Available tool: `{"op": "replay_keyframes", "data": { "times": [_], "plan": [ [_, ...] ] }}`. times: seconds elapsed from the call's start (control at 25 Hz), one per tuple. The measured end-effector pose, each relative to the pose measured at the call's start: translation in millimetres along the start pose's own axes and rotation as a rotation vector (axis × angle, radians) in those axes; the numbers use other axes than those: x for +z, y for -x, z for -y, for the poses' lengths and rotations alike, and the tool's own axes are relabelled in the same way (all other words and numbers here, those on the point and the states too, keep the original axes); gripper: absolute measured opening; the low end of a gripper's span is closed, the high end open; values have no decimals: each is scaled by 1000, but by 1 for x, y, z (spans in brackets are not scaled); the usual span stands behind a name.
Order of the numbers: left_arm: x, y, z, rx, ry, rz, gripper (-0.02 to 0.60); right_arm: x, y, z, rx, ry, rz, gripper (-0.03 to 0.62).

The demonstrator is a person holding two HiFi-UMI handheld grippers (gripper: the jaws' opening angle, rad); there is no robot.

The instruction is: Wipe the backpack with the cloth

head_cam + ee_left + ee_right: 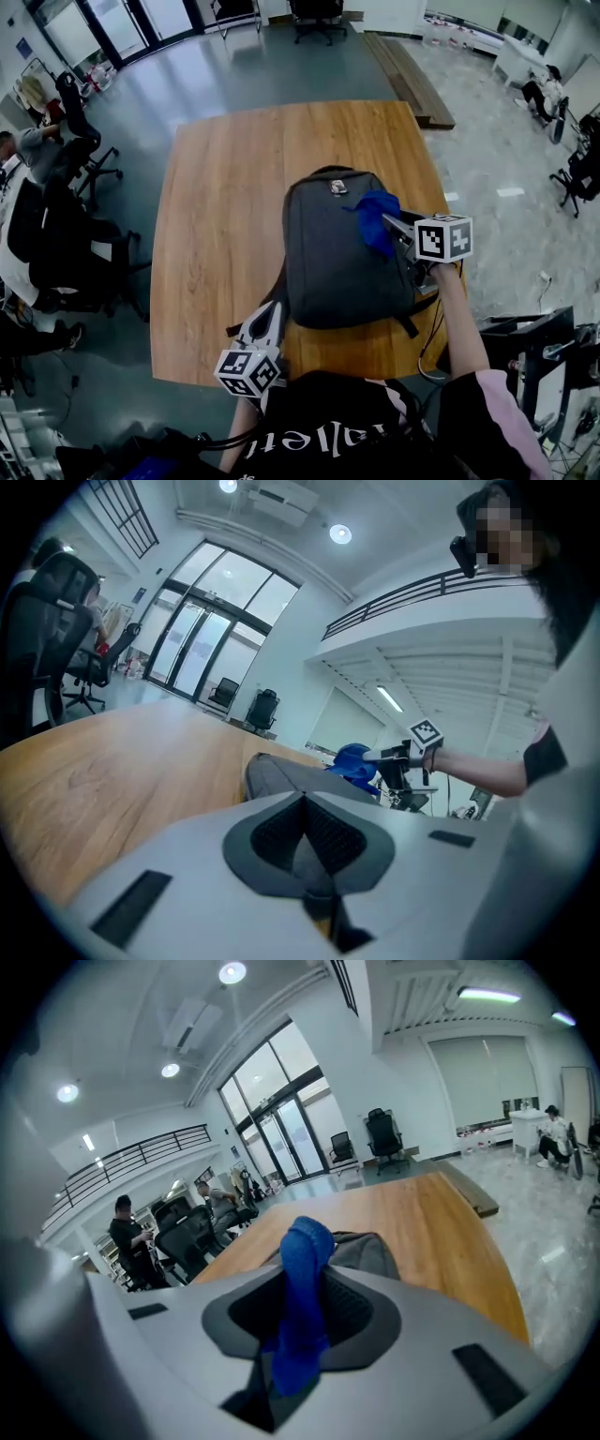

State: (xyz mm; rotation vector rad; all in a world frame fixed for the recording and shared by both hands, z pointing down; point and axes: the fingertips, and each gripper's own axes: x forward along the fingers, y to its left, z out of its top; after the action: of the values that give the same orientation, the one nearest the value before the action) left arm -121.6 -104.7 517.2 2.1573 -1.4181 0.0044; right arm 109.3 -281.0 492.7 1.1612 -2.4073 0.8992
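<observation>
The right gripper [397, 226] is clamped on the crumpled blue cloth [376, 220], just over the dark grey fabric backpack [337, 262] lying ahead of it, possibly touching. The left gripper [270, 323], jaws together and empty, sits beside the bag without pinning it. A firm stroke could slide the bag or tug the cloth loose.

L gripper [274, 307] and R gripper [389, 223]: same build, smooth lt-grey plastic shells w/ dark grey collar round the jaws, blk fine-textured pads [279, 834], and a small blk rect inset [131, 907] on either side of the shell. Each carries a white cube, L cube [248, 371] and R cube [442, 238], w/ blk square markers on every visible face; thin dark cable [202, 442] runs off by the L one. Operator wears blk top [319, 408] w/ white lettering [319, 439] across it, R sleeve [497, 408] blk w/ pale pink outer part.
</observation>
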Motion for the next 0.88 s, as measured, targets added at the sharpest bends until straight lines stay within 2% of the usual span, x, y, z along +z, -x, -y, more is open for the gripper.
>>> {"op": "replay_keyframes", "data": {
  "times": [0.28,0.56,0.68,0.88],
  "plan": [
    [5,-5,5,-4,-11,1,-2,-32,36,68,-112,-94,-31,103],
    [1,-2,1,13,-4,-5,-2,-61,42,105,-169,-165,-84,103],
    [0,1,-3,27,3,-1,-3,-41,47,99,-165,-124,-66,103],
    [-2,3,-6,37,14,0,-2,31,35,55,-103,24,15,104]
  ]
}}
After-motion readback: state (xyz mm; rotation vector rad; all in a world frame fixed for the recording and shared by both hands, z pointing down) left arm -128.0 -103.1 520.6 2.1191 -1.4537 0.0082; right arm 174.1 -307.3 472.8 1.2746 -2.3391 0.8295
